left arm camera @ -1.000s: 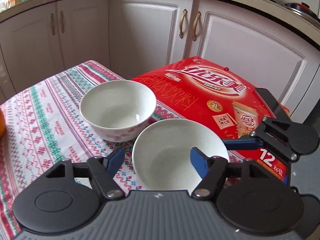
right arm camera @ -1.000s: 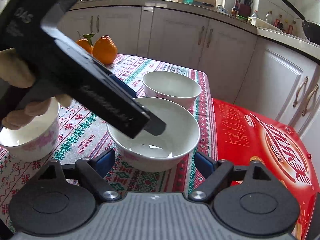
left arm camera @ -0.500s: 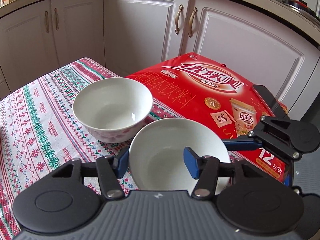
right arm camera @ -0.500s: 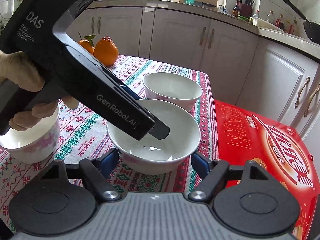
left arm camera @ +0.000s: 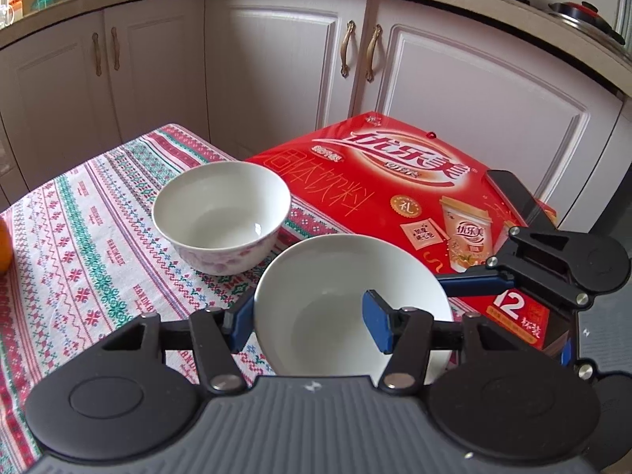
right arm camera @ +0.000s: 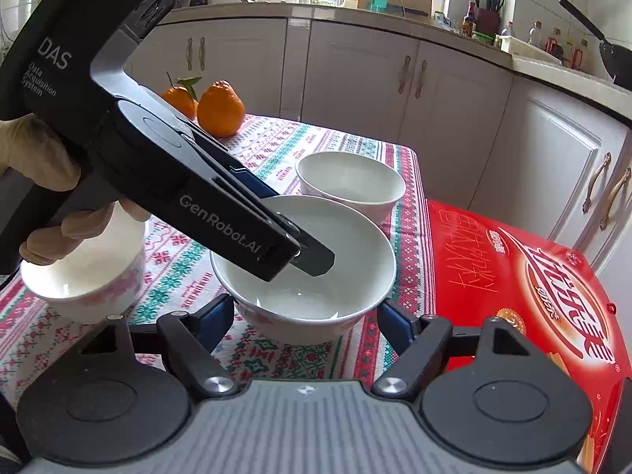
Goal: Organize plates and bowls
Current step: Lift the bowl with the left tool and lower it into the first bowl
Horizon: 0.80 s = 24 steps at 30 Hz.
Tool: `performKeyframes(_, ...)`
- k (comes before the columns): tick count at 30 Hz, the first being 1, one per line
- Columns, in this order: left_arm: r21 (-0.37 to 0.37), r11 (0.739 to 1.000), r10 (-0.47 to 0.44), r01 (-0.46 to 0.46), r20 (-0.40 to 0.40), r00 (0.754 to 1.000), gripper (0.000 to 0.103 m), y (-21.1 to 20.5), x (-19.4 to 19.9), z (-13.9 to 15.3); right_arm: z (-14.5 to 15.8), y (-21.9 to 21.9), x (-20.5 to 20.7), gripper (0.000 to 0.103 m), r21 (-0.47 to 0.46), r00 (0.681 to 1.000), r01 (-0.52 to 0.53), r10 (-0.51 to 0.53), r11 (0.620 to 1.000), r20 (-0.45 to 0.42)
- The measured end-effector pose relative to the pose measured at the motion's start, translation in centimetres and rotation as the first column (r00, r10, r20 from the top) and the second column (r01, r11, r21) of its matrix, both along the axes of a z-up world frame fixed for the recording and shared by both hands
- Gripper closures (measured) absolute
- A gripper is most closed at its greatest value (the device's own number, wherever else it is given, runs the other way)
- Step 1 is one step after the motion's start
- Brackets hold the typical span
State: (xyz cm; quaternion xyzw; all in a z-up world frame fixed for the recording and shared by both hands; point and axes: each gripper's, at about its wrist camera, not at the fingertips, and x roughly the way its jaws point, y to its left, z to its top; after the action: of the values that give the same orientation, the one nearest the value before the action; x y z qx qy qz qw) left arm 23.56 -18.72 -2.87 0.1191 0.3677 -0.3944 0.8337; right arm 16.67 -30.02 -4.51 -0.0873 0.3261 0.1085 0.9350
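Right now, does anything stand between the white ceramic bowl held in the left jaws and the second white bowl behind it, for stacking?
Nothing visible does. Only bare patterned tablecloth lies between the held white ceramic bowl and the far white bowl. The red cardboard box lies to the right, off that path.

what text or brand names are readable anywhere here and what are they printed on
"DAS" / "Data Acquisition System": on the black left gripper body.
"GenRobot.AI": along the same gripper's side.
"优乐美": large white brand on the flat red cardboard box.
"固体饮料": gold characters on the box.
"礼": gold round badge on the box.
"12": white number at the box's corner.
Patterned tablecloth lettering: too blurred to read.
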Motion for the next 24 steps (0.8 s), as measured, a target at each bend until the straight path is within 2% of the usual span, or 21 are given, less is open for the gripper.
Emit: performKeyframes(24, -0.042, 0.988, 0.154, -0.151, 0.083, 0.985, 0.046, 7.4, -5.5, 4.1, 3.7, 5.9, -4.2, 0.02, -0.012, 0.985, -0.161, 0.161, 0.987, 0.061)
